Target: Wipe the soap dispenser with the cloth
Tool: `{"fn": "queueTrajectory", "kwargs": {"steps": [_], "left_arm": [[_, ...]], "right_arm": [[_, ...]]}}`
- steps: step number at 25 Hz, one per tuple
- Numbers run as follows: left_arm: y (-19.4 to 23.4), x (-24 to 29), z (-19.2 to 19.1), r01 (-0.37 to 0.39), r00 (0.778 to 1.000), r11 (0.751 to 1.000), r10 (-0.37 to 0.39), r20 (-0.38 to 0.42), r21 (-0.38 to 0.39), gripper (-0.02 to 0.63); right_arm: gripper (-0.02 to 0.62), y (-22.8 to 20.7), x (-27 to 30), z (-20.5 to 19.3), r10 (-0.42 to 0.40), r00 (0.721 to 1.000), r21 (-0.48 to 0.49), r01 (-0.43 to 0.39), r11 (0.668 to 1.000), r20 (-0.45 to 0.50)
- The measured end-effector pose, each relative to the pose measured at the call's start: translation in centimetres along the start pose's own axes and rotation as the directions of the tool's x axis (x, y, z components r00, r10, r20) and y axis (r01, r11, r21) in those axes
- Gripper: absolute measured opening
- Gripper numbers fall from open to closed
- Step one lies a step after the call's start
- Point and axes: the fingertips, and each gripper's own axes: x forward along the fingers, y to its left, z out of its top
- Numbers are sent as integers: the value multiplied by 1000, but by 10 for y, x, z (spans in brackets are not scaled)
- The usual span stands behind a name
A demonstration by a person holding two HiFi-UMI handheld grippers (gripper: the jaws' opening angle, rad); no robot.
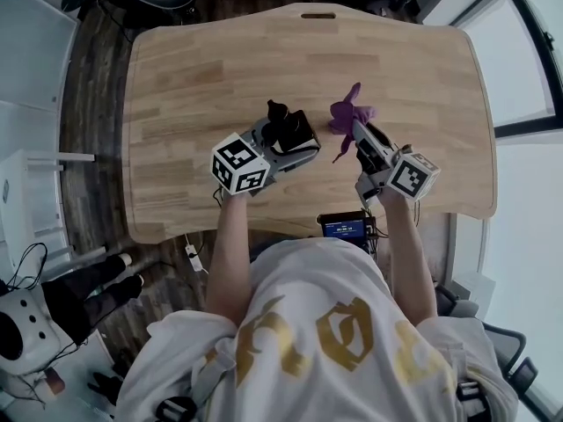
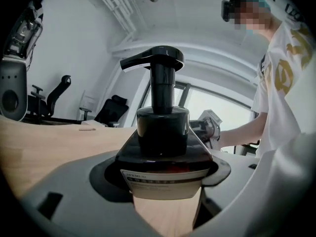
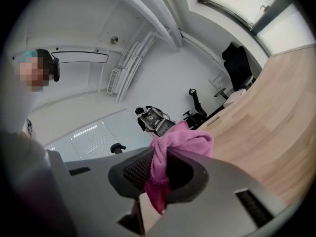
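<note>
Left gripper [image 2: 165,181]: jaws closed round the body of the soap dispenser [image 2: 163,132], one on each side below its shoulder.
Soap dispenser: dark bottle with a black pump, upright, spout pointing to 9 o'clock in the left gripper view; in the head view it [image 1: 283,123] is near the middle of the wooden table [image 1: 193,77]. Whether its base rests on the wood I cannot tell.
Cloth [image 3: 180,147]: pink, bunched; in the head view it [image 1: 350,112] is at 3 o'clock of the dispenser, near it but not touching.
Right gripper [image 3: 158,177]: jaws pinched together on a fold of the cloth, most of it spilling out past the tips, a tail hanging below.
Step in hand: as I judge it, both things are secured and the wiping has not begun; this is the approach.
Next move: probably bring the cloth toward 9 o'clock until it meets the bottle, then rub over the shoulder and sides. That calls for a steady left grip so the bottle does not tilt, and care not to press the pump.
Writing, bottle: a pale label with a dark band and small print, too blurred to read.
Writing, shirt [image 1: 343,341]: large gold letters, not legible from above.
Writing, grippers: square black-and-white markers only.
</note>
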Motion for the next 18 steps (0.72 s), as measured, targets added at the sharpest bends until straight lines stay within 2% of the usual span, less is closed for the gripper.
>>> {"fn": "queueTrajectory", "kwargs": {"steps": [7,13,18], "left_arm": [[16,11,-32,-32,995,999,33,-97,7,359],[27,23,-65,-43,976,997,55,-209,60,359],[35,39,-86,-17,960,997,36,-277,71,359]], "right_arm": [[64,-13,-3,-7,-41,999,-14,41,999,-24],[64,-29,-8,-18,-78,996,5,78,997,-32],[64,-39,-15,-13,-105,994,2,105,994,-22]]}}
